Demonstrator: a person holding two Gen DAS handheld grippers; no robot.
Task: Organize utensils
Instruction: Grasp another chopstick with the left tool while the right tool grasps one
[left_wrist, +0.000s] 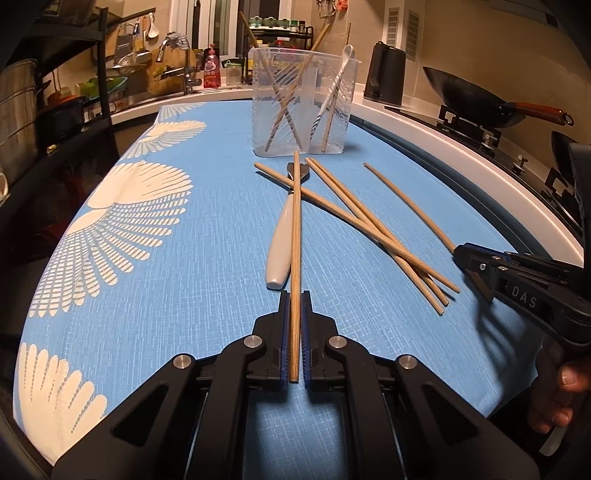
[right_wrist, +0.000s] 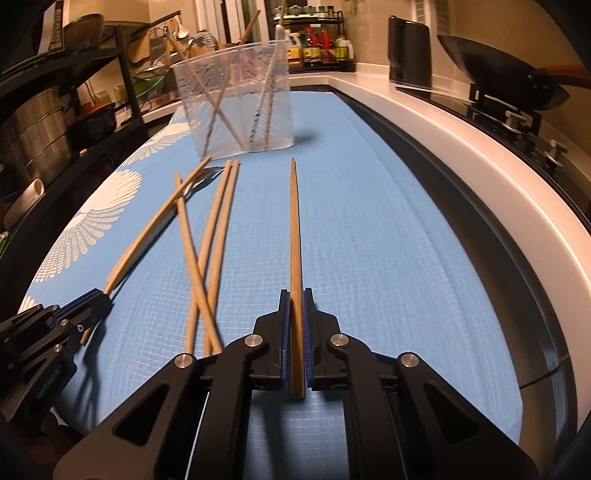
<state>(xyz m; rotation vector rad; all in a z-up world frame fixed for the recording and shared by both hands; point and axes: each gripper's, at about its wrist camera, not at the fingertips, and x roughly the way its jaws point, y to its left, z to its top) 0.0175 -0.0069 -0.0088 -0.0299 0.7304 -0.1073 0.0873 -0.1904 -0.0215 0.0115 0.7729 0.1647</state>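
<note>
A: Where are the chopsticks?

B: One chopstick is clamped between the narrow jaws of the left hand-held gripper, pointing toward the clear plastic holder. A second chopstick sits pinched in the right hand-held gripper, apart from the rest. Three more loose chopsticks lie crossed on the blue cloth covering the bench.

A: Anything around them?

B: A white-handled fork lies under the left-held chopstick and one loose chopstick; its tines end near the holder. The holder stands upright beyond the pile, with several chopsticks and a white spoon leaning inside. Behind it: a black kettle, a wok on the stove, a bottle rack, a sink.

A: What's unclear?

B: In the right wrist view the fork is mostly hidden, only blurred tines showing. The holder's divider and contents are hard to sort through the plastic.
</note>
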